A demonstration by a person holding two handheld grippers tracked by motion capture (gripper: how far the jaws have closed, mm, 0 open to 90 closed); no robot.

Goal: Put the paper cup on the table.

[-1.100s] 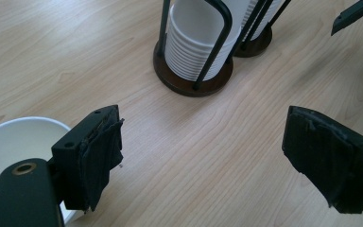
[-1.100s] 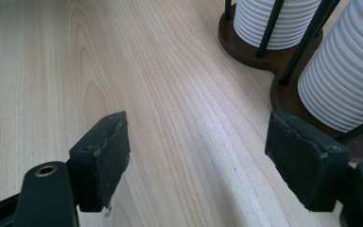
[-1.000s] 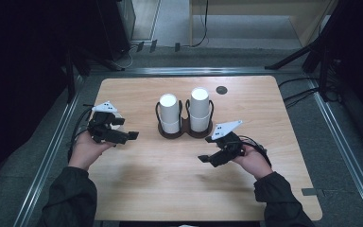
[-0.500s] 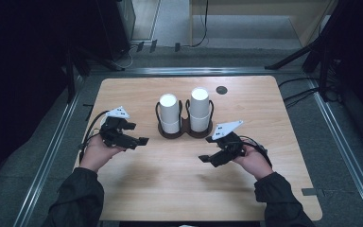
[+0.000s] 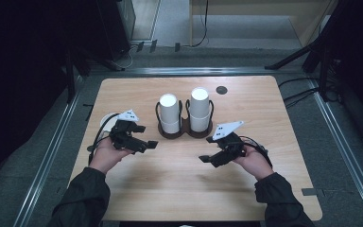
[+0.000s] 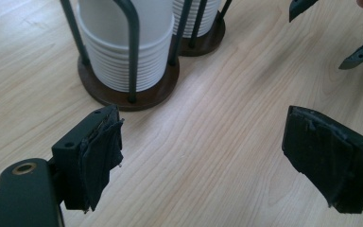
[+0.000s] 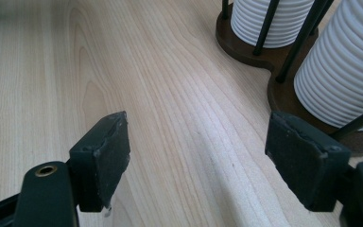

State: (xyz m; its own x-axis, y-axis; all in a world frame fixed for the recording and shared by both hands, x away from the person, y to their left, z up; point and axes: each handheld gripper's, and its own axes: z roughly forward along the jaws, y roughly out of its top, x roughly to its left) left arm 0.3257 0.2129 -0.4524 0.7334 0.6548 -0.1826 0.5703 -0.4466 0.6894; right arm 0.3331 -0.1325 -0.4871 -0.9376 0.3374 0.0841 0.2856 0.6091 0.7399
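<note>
A dark wire cup holder on a brown base point(image 5: 184, 134) stands mid-table with two stacks of white ribbed cups, the left stack point(image 5: 169, 112) and the right stack point(image 5: 199, 108). My left gripper point(image 5: 147, 136) is open and empty, just left of the holder, pointing right. In the left gripper view its jaws point(image 6: 212, 146) stand wide apart, the near cup stack point(image 6: 123, 47) and base point(image 6: 139, 94) ahead. My right gripper point(image 5: 205, 149) is open and empty in front of the holder's right side. In the right gripper view, its gripper point(image 7: 198, 158) faces bare wood, cups point(image 7: 340, 71) at the right.
A small black disc point(image 5: 221, 90) lies on the wooden table point(image 5: 179, 189) behind the holder. A white round object point(image 5: 105, 119) sits by the table's left edge, under the left gripper's cable. Metal rails and dark floor surround the table.
My left gripper has moved right, from the table's left edge toward the cup holder, and turned to point at it. The right gripper has stayed put.
</note>
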